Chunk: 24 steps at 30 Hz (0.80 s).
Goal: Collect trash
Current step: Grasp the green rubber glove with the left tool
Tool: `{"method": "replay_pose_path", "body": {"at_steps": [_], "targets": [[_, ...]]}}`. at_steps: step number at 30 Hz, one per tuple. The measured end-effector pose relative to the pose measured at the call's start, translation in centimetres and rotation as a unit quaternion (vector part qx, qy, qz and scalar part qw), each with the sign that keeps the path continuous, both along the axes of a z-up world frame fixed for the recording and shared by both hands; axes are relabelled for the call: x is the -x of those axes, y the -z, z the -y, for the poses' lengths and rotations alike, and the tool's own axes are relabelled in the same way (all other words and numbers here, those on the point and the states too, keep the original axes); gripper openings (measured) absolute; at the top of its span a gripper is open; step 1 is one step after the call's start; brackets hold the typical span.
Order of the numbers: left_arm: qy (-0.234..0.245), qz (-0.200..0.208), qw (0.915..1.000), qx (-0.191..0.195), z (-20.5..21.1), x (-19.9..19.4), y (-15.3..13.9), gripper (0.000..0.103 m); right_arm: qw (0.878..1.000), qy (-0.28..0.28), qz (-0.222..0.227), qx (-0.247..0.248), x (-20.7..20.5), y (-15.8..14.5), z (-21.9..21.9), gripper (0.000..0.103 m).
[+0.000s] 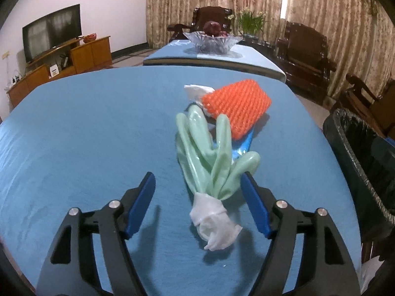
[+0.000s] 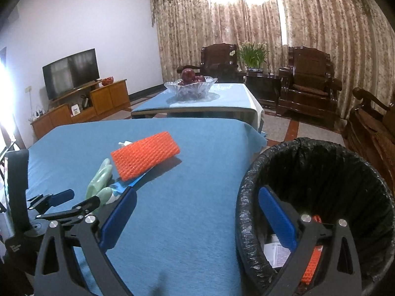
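**Two open grippers, trash on a blue worktop, bin at its right edge**

A blue cloth covers the worktop (image 1: 86,135). Near its middle lies a small heap of trash. A pale green rubber glove (image 1: 212,155) lies flat with its white cuff (image 1: 214,224) toward the near edge and its glove fingers pointing toward the far edge. An orange foam net (image 1: 237,107) rests partly on the glove tips and on a shiny blue wrapper (image 1: 243,143) beneath it. A crumpled white tissue (image 1: 197,90) touches the net's far side.

The left gripper (image 1: 197,180) hovers low over the glove, its blue-padded fingers (image 1: 140,204) spread wide, one on each side of the cuff end, holding nothing.

The right gripper (image 2: 197,212) is also spread open and empty. Its left finger sits over the worktop's right edge; its right finger is above the mouth of a trash bin (image 2: 246,197) lined with a black bag. The bin stands just beside the right edge. Inside it lie another orange net piece (image 2: 312,264) and some white printed packaging (image 2: 276,251).
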<state>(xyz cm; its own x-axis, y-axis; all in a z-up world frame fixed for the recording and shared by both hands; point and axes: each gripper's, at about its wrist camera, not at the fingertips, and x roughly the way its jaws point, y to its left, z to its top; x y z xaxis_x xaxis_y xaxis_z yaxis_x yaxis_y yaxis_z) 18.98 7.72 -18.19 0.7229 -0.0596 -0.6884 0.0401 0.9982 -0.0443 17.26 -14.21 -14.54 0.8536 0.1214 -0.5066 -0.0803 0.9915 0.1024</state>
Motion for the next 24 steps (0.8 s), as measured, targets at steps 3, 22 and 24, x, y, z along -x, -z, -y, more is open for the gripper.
{"method": "replay_pose_path", "body": {"at_steps": [3, 22, 24], "targets": [[0.003, -0.011, 0.9999, 0.003, 0.3, -0.4, 0.4, 0.064, 1.0, 0.001, -0.001, -0.001, 0.0, 0.1, 0.0, 0.097], [-0.008, -0.006, 0.9991, 0.041, -1.0, 0.7, 0.0, 0.021, 1.0, -0.009, 0.008, 0.007, -0.6, -0.5, -0.8, 0.097], [-0.017, 0.003, 0.999, 0.04, -1.8, 1.0, -0.5, 0.021, 1.0, -0.014, 0.011, 0.004, -0.9, -0.6, -1.3, 0.097]]}}
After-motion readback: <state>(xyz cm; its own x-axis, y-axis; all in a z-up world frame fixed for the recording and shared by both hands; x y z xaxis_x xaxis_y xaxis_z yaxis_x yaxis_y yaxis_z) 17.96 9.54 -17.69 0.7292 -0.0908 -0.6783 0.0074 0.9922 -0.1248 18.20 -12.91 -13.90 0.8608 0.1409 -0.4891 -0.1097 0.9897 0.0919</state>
